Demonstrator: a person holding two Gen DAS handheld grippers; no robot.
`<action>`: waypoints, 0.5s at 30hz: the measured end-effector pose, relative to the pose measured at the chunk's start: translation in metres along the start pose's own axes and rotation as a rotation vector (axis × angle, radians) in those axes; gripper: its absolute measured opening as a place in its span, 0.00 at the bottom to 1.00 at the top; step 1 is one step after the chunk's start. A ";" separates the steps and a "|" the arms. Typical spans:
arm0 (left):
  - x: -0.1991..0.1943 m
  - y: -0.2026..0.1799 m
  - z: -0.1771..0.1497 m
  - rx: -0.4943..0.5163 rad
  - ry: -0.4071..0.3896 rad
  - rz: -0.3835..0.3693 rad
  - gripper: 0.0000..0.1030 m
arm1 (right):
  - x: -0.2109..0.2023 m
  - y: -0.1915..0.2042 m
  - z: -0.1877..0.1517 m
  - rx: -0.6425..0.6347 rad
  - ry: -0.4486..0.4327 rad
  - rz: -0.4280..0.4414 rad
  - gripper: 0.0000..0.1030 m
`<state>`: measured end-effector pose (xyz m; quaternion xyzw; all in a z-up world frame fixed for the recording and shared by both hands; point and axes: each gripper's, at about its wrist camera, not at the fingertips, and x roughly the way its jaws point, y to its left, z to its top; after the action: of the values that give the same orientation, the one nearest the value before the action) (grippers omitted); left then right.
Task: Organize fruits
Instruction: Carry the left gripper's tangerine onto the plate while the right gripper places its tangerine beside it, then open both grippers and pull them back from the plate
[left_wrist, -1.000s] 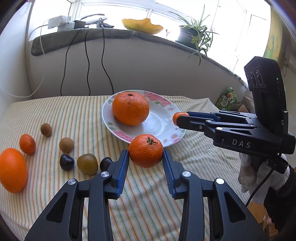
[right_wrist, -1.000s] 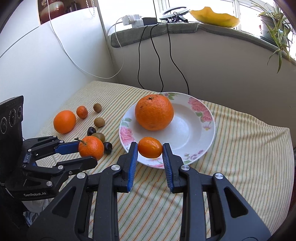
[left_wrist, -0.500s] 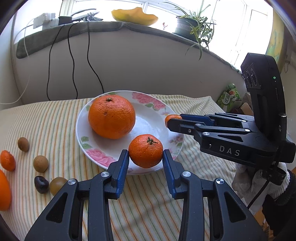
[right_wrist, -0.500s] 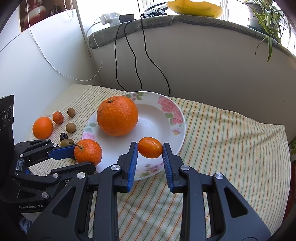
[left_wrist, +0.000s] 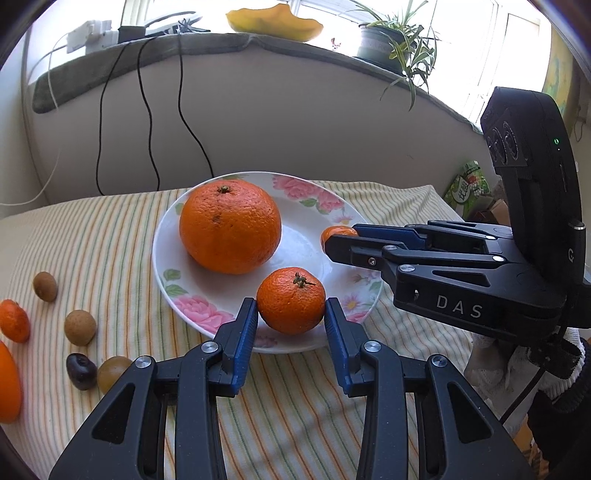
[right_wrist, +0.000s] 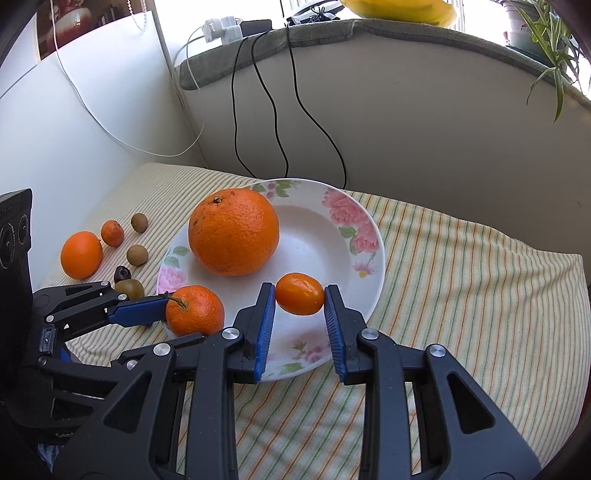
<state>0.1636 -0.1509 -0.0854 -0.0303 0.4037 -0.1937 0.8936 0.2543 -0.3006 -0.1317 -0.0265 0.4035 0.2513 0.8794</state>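
Note:
A white plate with pink flowers (left_wrist: 207, 314) (right_wrist: 365, 236) lies on the striped cloth and holds a large orange (left_wrist: 229, 227) (right_wrist: 233, 232). My left gripper (left_wrist: 291, 314) is shut on a stemmed mandarin (left_wrist: 291, 300) (right_wrist: 194, 309), held over the plate's near rim. My right gripper (right_wrist: 300, 295) is shut on a small smooth orange fruit (right_wrist: 300, 293) (left_wrist: 334, 233) above the plate's near side. In the left wrist view the right gripper reaches in from the right over the plate.
Loose fruit lies left of the plate: an orange (right_wrist: 81, 254), a small mandarin (right_wrist: 112, 233), two brown round fruits (right_wrist: 137, 254), a dark one (right_wrist: 122, 274) and a greenish one (right_wrist: 130, 288). Black cables (right_wrist: 258, 110) hang down the wall behind. A windowsill holds a plant (left_wrist: 399, 48).
Both grippers have carried their fruit from the plate's near edge to over the plate. The plate and big orange now look larger and closer in both views. The grips are unchanged.

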 end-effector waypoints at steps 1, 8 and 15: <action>0.001 0.000 0.000 0.003 0.003 0.003 0.35 | 0.000 0.000 0.000 0.000 0.001 0.002 0.28; -0.001 -0.001 0.000 0.001 -0.004 0.010 0.54 | -0.002 0.006 0.002 -0.012 -0.004 0.000 0.28; -0.006 0.000 -0.001 -0.002 -0.010 0.018 0.57 | -0.014 0.005 0.007 0.004 -0.045 -0.012 0.70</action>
<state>0.1594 -0.1486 -0.0816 -0.0288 0.3999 -0.1852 0.8972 0.2487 -0.3001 -0.1159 -0.0213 0.3839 0.2456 0.8898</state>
